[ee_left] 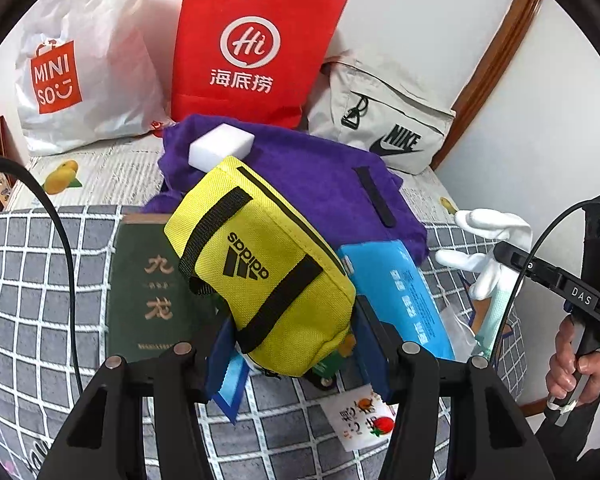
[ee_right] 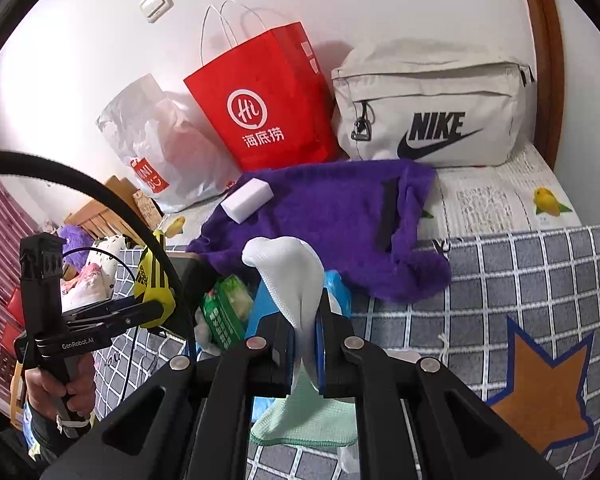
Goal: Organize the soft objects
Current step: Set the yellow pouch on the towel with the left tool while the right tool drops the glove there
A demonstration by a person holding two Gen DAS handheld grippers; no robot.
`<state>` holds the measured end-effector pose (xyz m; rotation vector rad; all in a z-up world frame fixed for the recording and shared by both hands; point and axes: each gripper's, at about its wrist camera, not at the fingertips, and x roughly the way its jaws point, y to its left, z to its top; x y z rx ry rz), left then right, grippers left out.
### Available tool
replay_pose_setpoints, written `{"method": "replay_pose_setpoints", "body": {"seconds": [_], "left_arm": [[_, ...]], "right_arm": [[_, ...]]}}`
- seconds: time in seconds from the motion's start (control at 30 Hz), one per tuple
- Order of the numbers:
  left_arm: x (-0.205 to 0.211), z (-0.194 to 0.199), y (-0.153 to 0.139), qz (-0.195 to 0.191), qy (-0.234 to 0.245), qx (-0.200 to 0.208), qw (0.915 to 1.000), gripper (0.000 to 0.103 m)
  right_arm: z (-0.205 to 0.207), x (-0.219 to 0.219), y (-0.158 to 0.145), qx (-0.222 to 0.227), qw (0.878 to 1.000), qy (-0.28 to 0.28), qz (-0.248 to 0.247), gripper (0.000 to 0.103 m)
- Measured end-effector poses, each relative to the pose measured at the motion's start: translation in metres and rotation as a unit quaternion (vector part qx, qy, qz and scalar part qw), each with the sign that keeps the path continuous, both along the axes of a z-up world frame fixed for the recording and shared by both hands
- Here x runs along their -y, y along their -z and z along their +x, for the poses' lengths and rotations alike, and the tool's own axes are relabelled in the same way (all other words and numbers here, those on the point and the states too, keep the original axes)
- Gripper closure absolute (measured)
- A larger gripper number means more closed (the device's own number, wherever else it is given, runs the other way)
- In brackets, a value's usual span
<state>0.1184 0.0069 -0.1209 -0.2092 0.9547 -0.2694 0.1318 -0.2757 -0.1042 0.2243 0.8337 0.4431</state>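
Observation:
My left gripper (ee_left: 300,340) is shut on a yellow Adidas pouch (ee_left: 268,272), its blue pads pressing the pouch's lower end; the pouch hangs tilted above the bed. The right wrist view shows that pouch (ee_right: 153,280) at the left, in the left gripper (ee_right: 156,310). My right gripper (ee_right: 306,344) is shut on a white glove (ee_right: 288,276) with a pale green cuff, fingers drooping forward. The same glove (ee_left: 488,248) shows at the right of the left wrist view. A purple fleece cloth (ee_left: 320,188) lies behind, with a white sponge block (ee_left: 220,148) on it.
A white Miniso bag (ee_left: 80,80), a red paper bag (ee_left: 252,48) and a grey Nike bag (ee_right: 432,108) stand against the wall. A green box (ee_left: 148,292), a blue packet (ee_left: 404,292) and a green packet (ee_right: 224,312) lie on the checked blanket (ee_right: 520,280).

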Motion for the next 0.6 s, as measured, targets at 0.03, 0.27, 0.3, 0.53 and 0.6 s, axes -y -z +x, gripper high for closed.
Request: {"method": "replay_pose_setpoints", "body": {"seconds": [0.03, 0.27, 0.3, 0.53, 0.6], "left_arm": [[-0.002, 0.003, -0.001, 0.000, -0.002, 0.001, 1.0000, 0.049], [-0.014, 0.025, -0.001, 0.007, -0.009, 0.002, 0.9999, 0.049], [-0.016, 0.027, -0.001, 0.007, -0.010, 0.002, 0.9999, 0.049], [-0.022, 0.049, -0.004, 0.011, -0.015, 0.005, 0.9998, 0.049], [-0.023, 0.056, -0.004, 0.013, -0.017, 0.004, 0.9998, 0.049]], "right_arm": [[0.002, -0.001, -0.001, 0.002, 1.000, -0.001, -0.001, 0.095], [0.025, -0.006, -0.007, 0.006, 1.000, 0.005, -0.002, 0.095], [0.029, -0.007, -0.007, 0.006, 1.000, 0.005, 0.000, 0.095], [0.054, -0.013, -0.009, 0.005, 1.000, 0.012, -0.014, 0.095], [0.062, -0.014, -0.008, 0.006, 1.000, 0.013, -0.018, 0.095]]}}
